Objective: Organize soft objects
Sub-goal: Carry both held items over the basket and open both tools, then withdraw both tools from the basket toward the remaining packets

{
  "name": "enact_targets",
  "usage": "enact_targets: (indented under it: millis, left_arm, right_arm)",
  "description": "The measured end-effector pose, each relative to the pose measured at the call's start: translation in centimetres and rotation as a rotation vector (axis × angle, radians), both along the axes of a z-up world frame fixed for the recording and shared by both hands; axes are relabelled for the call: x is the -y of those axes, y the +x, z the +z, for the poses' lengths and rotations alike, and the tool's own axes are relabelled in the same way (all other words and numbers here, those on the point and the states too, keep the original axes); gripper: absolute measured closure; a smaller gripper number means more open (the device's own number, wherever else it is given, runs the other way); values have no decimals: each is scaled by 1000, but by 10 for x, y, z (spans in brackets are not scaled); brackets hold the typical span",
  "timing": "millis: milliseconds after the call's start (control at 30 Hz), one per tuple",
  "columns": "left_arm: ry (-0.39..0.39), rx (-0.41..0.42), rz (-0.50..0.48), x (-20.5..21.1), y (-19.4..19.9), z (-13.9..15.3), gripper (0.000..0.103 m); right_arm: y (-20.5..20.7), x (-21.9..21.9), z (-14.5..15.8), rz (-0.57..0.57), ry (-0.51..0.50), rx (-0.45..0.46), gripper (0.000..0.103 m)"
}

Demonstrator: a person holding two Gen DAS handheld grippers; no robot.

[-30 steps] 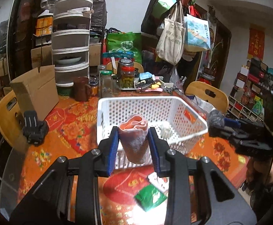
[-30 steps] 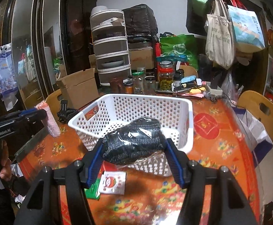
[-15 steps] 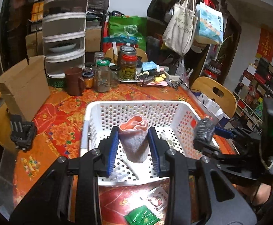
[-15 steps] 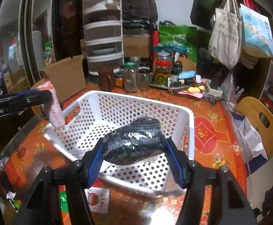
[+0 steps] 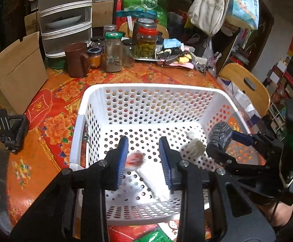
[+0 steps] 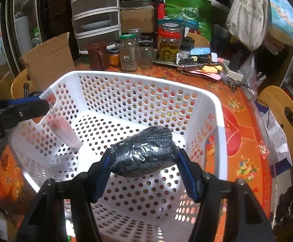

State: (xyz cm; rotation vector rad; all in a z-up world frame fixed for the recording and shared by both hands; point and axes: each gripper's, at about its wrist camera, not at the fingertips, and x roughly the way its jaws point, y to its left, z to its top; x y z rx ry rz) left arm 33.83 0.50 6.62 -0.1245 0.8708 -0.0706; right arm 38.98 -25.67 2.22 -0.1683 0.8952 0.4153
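Left wrist: jaws apart, pink roll (image 5: 134,159) seemingly loose

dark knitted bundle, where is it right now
The dark knitted bundle is clamped in the right gripper, hanging over the right side of the white basket, not yet on its floor.
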Motion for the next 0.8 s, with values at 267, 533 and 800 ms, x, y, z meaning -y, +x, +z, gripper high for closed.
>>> enact_targets:
  millis: [267,533,800]
  left_arm:
    - [6,-7,-8,2,5,-10,72]
    - [-4,59,-7,-6,-11,2,24]
    - [51,144,17,-16,-56,20,10]
  right_arm:
    - [6,1,-3,-23,8,-1,36]
    - [-1,3,4,-19,29,18,21]
    - [-21,9,19,-20,56,61,1]
